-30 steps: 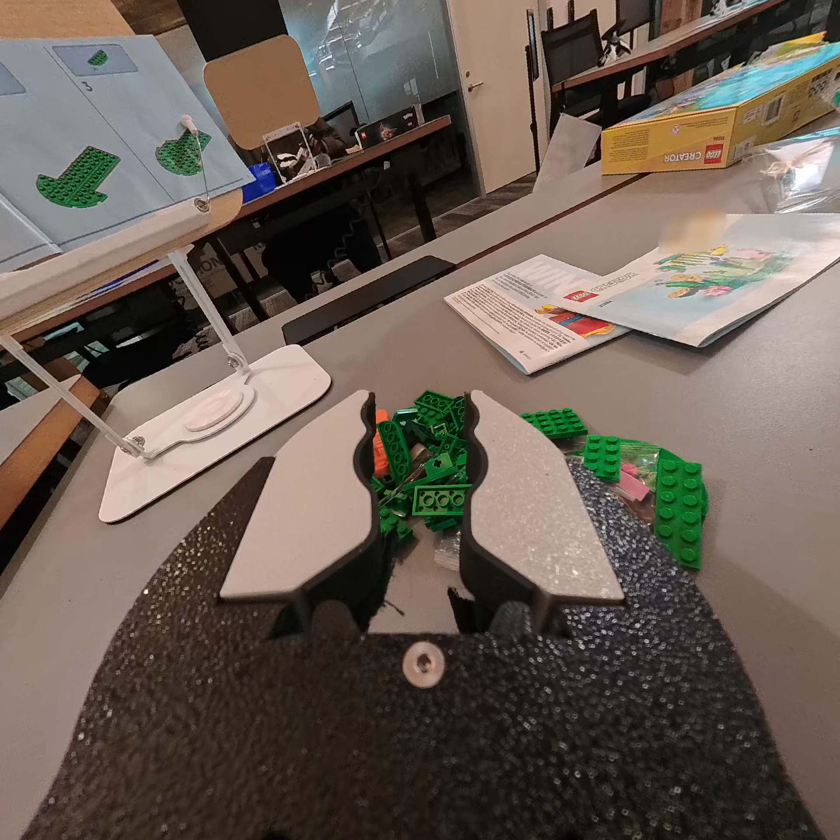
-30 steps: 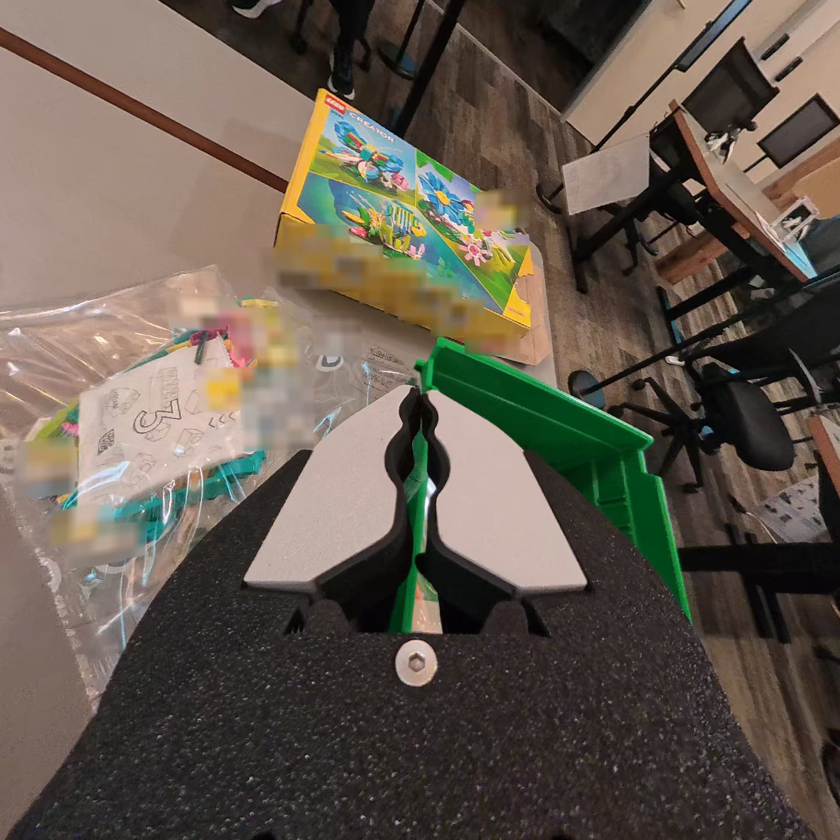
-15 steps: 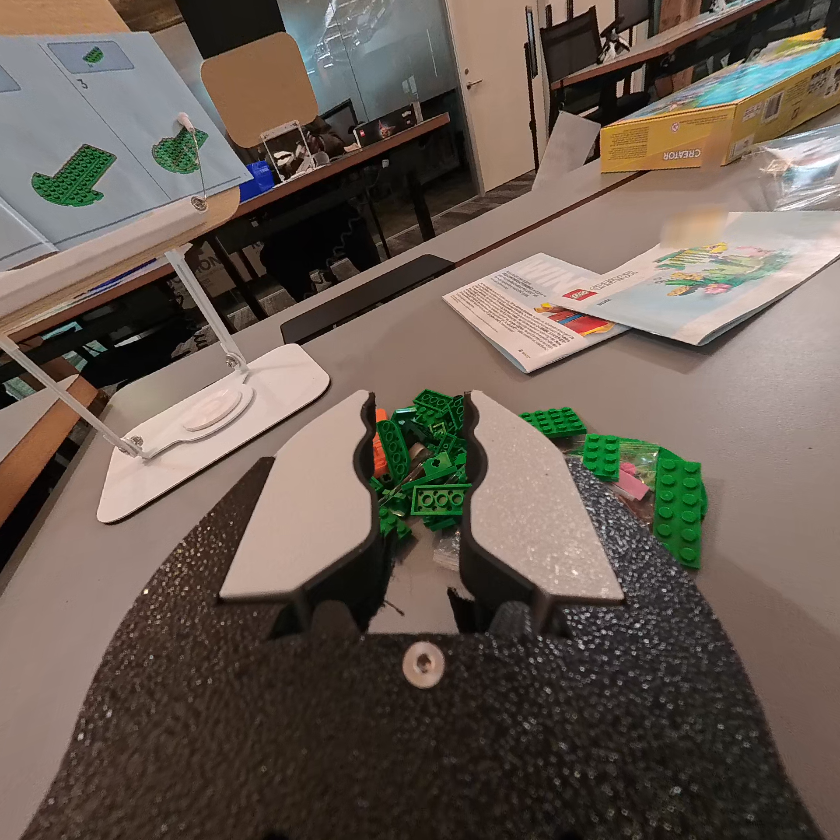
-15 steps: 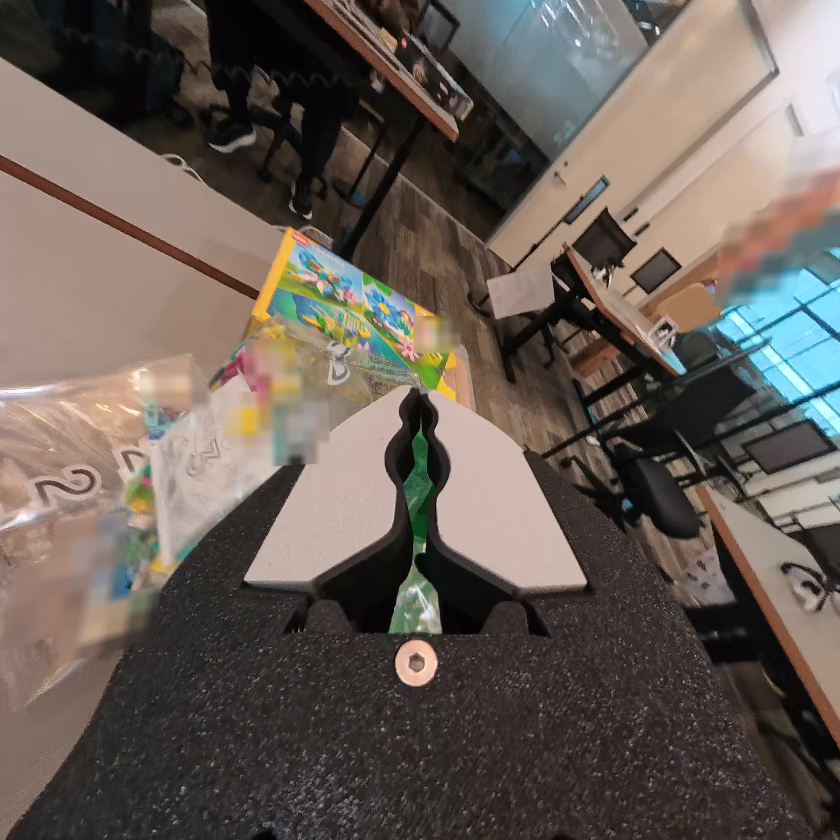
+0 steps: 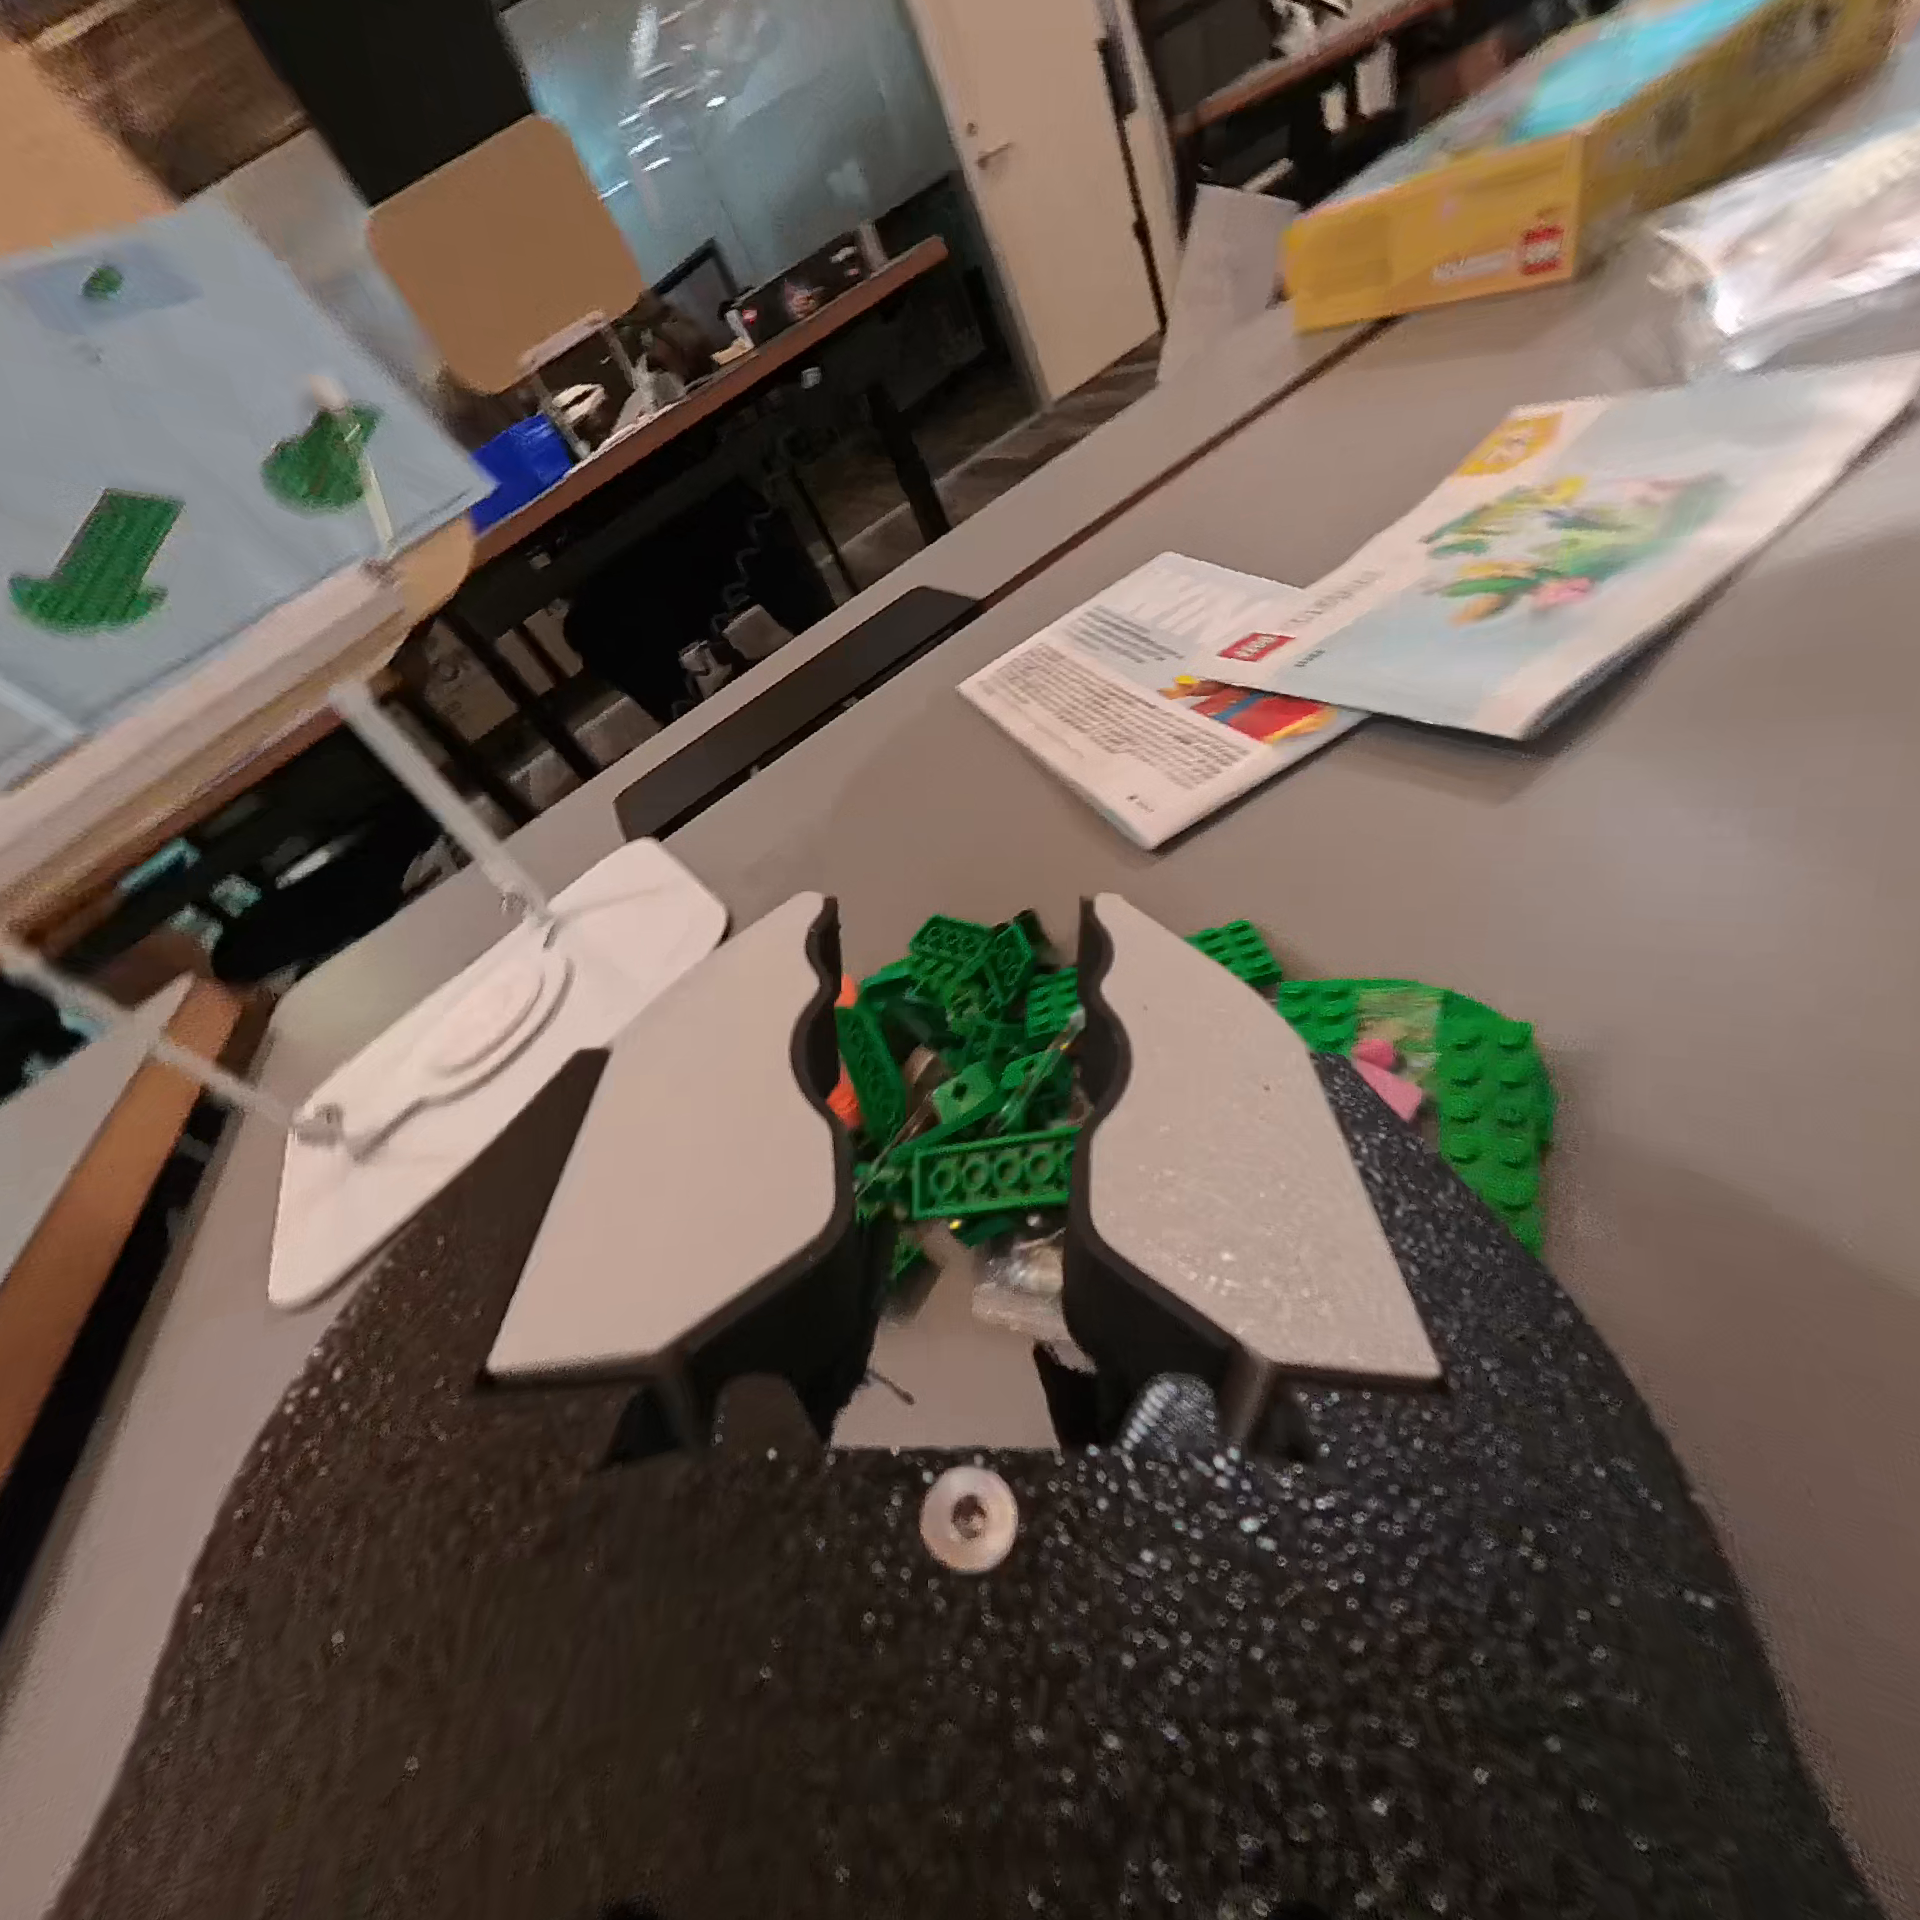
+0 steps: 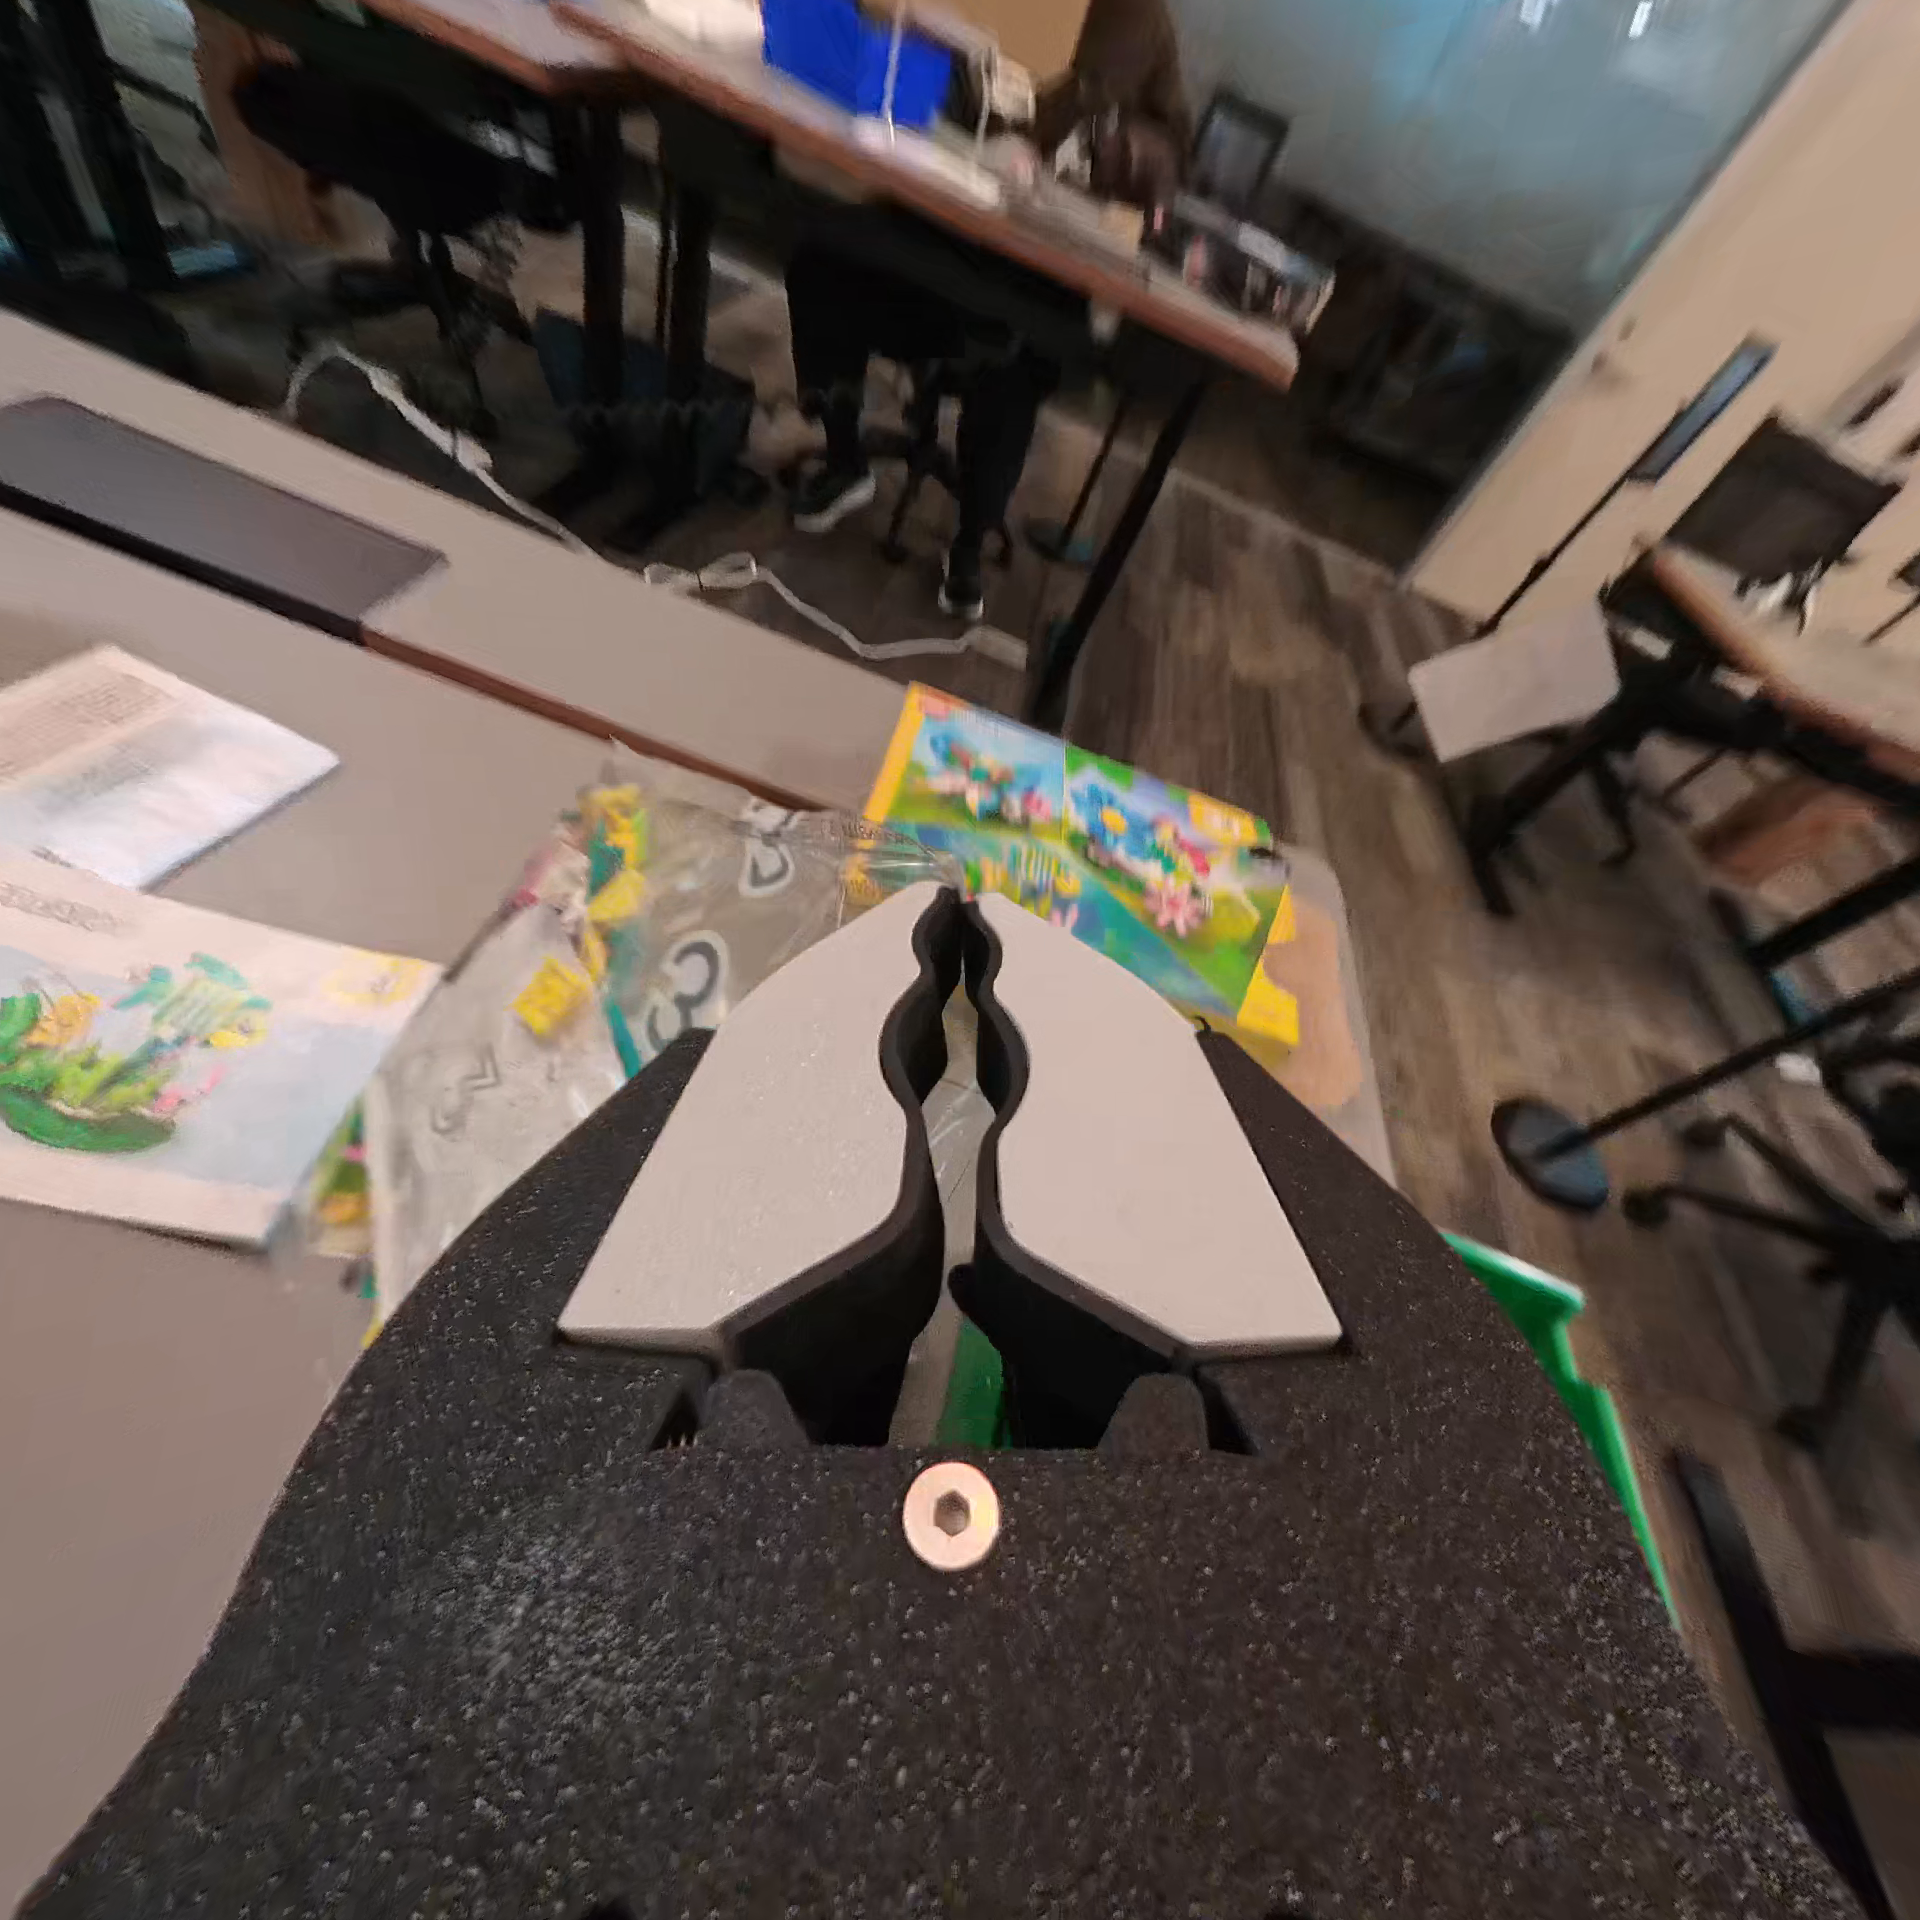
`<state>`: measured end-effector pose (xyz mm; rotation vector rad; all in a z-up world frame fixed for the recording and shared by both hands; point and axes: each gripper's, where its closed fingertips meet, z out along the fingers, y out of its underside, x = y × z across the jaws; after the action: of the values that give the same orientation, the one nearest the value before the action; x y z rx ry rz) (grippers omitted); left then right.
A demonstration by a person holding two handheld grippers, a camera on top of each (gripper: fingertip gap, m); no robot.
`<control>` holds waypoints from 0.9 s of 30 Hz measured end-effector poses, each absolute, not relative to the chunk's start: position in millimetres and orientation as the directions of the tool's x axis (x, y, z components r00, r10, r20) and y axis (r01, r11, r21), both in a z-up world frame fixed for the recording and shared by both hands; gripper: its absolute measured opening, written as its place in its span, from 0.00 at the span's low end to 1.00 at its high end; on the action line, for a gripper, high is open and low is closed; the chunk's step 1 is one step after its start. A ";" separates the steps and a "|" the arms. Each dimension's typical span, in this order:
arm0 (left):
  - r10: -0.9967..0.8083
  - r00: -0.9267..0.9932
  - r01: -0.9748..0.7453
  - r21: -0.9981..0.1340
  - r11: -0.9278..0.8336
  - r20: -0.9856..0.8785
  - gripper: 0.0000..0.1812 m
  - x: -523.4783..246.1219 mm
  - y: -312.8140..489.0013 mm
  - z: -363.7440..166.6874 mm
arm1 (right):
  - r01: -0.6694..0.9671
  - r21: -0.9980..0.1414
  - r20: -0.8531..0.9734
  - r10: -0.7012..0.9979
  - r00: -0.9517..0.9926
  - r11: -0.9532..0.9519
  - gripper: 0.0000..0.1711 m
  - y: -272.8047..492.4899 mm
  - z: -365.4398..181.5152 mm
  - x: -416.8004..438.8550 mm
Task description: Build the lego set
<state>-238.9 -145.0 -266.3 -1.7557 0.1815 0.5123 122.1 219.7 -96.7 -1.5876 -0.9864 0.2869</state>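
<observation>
Both gripper bodies look like rough, speckled black foam, the left gripper (image 5: 956, 935) and right gripper (image 6: 958, 914) alike, with matt grey finger plates and a shiny metal screw. At centre frame, green bricks (image 5: 966, 1081) are glossy plastic. Upper right, booklets (image 5: 1507, 582) are smooth paper beside a glossy cardboard box (image 6: 1081, 894) and crinkled clear plastic bags (image 6: 665, 935) on the matt grey table (image 5: 1662, 935).
</observation>
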 end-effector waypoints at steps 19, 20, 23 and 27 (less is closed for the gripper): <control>-0.543 -0.169 -0.968 0.241 -0.064 -0.822 0.31 -154.3 -4.2 -326.5 | 0.700 -0.701 0.450 0.679 0.581 -0.135 0.30 207.9 -139.2 196.6; -0.554 -0.183 -0.968 0.247 -0.043 -0.812 0.30 -152.4 -2.8 -327.6 | 0.691 -0.716 0.434 0.714 0.549 -0.096 0.30 197.4 -137.4 191.1; -0.567 -0.215 -0.967 0.256 0.007 -0.795 0.25 -144.9 0.4 -331.4 | 0.667 -0.744 0.412 0.818 0.403 0.046 0.29 164.3 -139.8 165.6; -0.573 -0.219 -0.972 0.225 0.061 -0.789 0.08 -129.1 1.5 -340.4 | 0.592 -0.761 0.418 0.899 0.132 0.267 0.29 114.7 -162.1 110.5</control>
<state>-129.1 1.5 -340.4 -1.5381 1.8424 1.0371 110.5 114.7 -162.1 -1.4267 -1.5617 0.3953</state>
